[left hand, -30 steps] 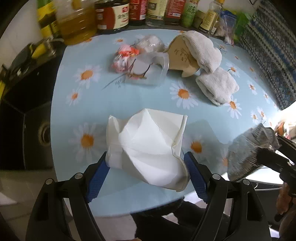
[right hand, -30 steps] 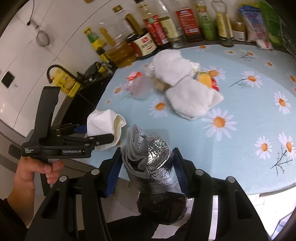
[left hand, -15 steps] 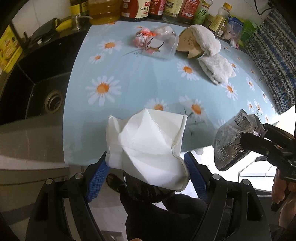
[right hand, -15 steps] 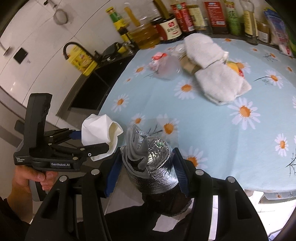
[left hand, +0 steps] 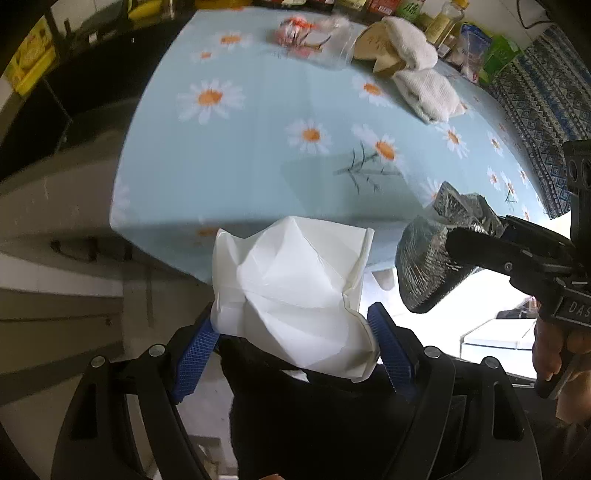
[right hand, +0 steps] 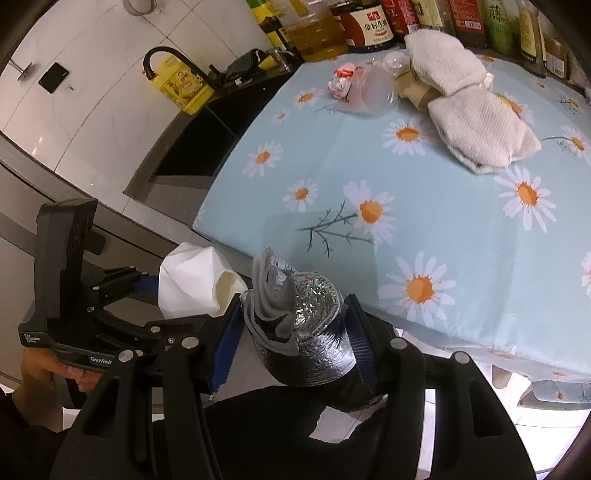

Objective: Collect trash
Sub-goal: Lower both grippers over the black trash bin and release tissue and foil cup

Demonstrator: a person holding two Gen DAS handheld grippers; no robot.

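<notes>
My left gripper (left hand: 291,343) is shut on a crumpled white paper napkin (left hand: 295,295), held out past the near edge of the daisy-print table (left hand: 258,122). My right gripper (right hand: 295,332) is shut on a silver foil wrapper (right hand: 306,328), also off the table's near edge; it shows at the right of the left wrist view as the foil wrapper (left hand: 428,266). Something black (left hand: 314,417) lies below both loads; I cannot tell what it is. A red-and-white wrapper (right hand: 341,79), a clear plastic cup (right hand: 373,92) on its side and a brown paper cup (left hand: 376,50) lie at the table's far side.
Two white folded towels (right hand: 476,129) rest on the far right of the table. Sauce and oil bottles (right hand: 365,22) line the back wall. A black sink (right hand: 199,147) with a faucet (right hand: 162,55) sits left of the table. A hand (right hand: 44,373) holds the left gripper.
Both grippers have drawn back from over the table to beyond its near edge and a little lower, still holding the napkin and the foil wrapper. The black thing below has come into view.
</notes>
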